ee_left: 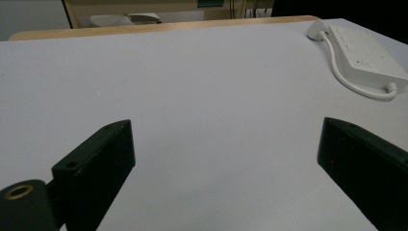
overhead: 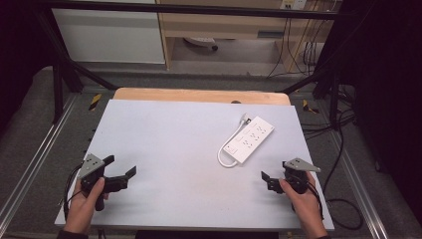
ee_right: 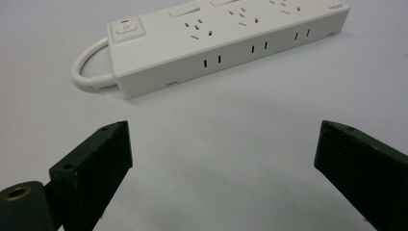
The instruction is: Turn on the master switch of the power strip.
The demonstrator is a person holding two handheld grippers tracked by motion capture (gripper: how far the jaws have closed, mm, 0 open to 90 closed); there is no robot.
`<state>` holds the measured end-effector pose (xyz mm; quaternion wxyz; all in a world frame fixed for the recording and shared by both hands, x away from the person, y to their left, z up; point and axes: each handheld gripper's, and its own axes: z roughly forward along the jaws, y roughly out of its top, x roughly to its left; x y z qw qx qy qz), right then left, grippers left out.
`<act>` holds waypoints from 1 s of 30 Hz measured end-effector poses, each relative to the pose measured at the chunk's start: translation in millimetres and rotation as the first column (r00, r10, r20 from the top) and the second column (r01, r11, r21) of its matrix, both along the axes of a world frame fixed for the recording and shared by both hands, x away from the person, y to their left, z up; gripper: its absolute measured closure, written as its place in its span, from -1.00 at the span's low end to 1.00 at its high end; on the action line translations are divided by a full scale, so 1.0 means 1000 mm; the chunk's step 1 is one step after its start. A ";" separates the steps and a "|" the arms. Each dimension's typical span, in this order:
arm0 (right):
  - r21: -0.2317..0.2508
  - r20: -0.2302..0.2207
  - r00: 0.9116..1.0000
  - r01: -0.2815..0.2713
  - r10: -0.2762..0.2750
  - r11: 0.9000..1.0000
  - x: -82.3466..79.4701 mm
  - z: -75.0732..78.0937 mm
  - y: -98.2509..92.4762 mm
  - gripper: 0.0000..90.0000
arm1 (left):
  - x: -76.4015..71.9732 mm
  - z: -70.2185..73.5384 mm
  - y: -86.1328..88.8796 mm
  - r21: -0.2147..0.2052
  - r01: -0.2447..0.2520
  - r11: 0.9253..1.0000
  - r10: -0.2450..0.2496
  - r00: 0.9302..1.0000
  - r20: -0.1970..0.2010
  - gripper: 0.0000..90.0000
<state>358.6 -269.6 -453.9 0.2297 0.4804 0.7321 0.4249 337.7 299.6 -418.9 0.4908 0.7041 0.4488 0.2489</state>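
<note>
**A lab recording bench**

This is a lab or workshop. A black metal frame [overhead: 59,64] surrounds the white-topped table [overhead: 164,149], hazard-striped tape [overhead: 94,101] marks the floor by its far corners, and loose cables [overhead: 298,50] hang under a wooden workbench [overhead: 219,25] behind.

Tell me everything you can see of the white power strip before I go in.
The white plastic power strip lies flat and diagonal on the grey table, right of centre. Sockets show on its top and side, a switch with a red mark at one end. Its short white cable loops to a plug beside it. No gripper touches it.
</note>
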 end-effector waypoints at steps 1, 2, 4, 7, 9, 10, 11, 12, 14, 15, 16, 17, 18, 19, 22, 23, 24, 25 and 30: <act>0.002 0.003 1.000 -0.003 0.003 1.000 0.000 0.000 0.001 -0.85 | 0.000 0.000 0.000 0.000 0.001 1.000 -0.001 1.000 0.000 -0.87; 0.006 0.004 1.000 -0.007 0.007 1.000 0.000 0.000 0.001 -0.85 | 0.000 0.000 0.000 0.002 0.003 1.000 -0.003 1.000 0.000 -0.87; 0.000 0.007 1.000 -0.013 0.013 1.000 -0.001 0.001 0.002 -0.85 | 0.000 0.000 -0.001 0.002 0.005 1.000 -0.005 1.000 0.002 -0.87; 0.010 0.015 1.000 -0.008 0.008 1.000 -0.002 0.003 0.002 -0.85 | -0.001 0.001 -0.001 0.002 0.008 1.000 -0.008 1.000 0.004 -0.87; 0.014 0.021 1.000 -0.005 0.005 1.000 -0.002 0.004 0.001 -0.85 | 0.000 0.000 -0.001 0.000 0.008 1.000 -0.008 1.000 0.004 -0.87; 0.021 0.021 1.000 -0.001 0.000 1.000 -0.002 0.005 0.000 -0.85 | 0.000 0.000 -0.001 -0.001 0.008 1.000 -0.008 1.000 0.003 -0.87; 0.026 0.020 1.000 0.003 -0.003 1.000 -0.002 0.006 0.000 -0.86 | 0.000 0.000 -0.001 -0.001 0.007 1.000 -0.007 1.000 0.002 -0.87; 0.029 0.021 1.000 0.004 -0.004 1.000 -0.002 0.007 0.000 -0.86 | 0.000 0.000 -0.001 0.001 0.009 1.000 -0.009 1.000 0.002 -0.87; 0.041 0.030 1.000 0.007 -0.008 0.999 -0.001 0.009 -0.001 -0.87 | 0.000 0.000 -0.001 0.001 0.013 1.000 -0.013 1.000 0.000 -0.87; 0.050 0.033 0.999 0.010 -0.011 0.999 -0.001 0.010 -0.001 -0.87 | 0.000 0.000 -0.002 0.001 0.015 1.000 -0.015 1.000 0.001 -0.87; 0.052 0.039 0.999 0.011 -0.013 0.999 -0.001 0.012 -0.002 -0.86 | 0.000 0.000 -0.002 -0.001 0.015 1.000 -0.015 1.000 0.000 -0.87; 0.059 0.043 0.999 0.012 -0.015 0.998 0.000 0.013 -0.002 -0.87 | 0.000 0.000 -0.002 -0.001 0.016 1.000 -0.016 1.000 0.000 -0.87; 0.062 0.052 0.999 0.015 -0.018 0.998 0.000 0.014 -0.002 -0.88 | 0.000 0.000 -0.002 -0.001 0.017 1.000 -0.017 1.000 0.001 -0.87; 0.069 0.057 0.998 0.020 -0.024 0.997 0.000 0.015 -0.003 -0.88 | 0.000 0.000 -0.002 -0.001 0.017 1.000 -0.017 1.000 0.001 -0.87; 0.084 0.068 0.997 0.027 -0.033 0.996 -0.001 0.016 -0.005 -0.87 | 0.000 0.000 -0.002 -0.002 0.018 1.000 -0.018 1.000 0.001 -0.87; 0.084 0.068 0.997 0.027 -0.033 0.996 -0.001 0.016 -0.005 -0.87 | 0.000 0.000 -0.002 -0.002 0.018 1.000 -0.018 1.000 0.001 -0.87; 0.086 0.072 0.997 0.027 -0.033 0.996 -0.001 0.017 -0.005 -0.87 | 0.000 0.000 -0.002 -0.002 0.019 1.000 -0.019 1.000 0.001 -0.87; 0.092 0.077 0.996 0.027 -0.034 0.995 -0.002 0.018 -0.004 -0.87 | 0.000 0.000 -0.001 -0.003 0.018 1.000 -0.018 1.000 0.002 -0.87; 0.108 0.099 0.995 0.015 -0.026 0.994 -0.005 0.021 -0.002 -0.87 | 0.000 0.000 -0.001 -0.005 0.019 1.000 -0.018 1.000 0.004 -0.87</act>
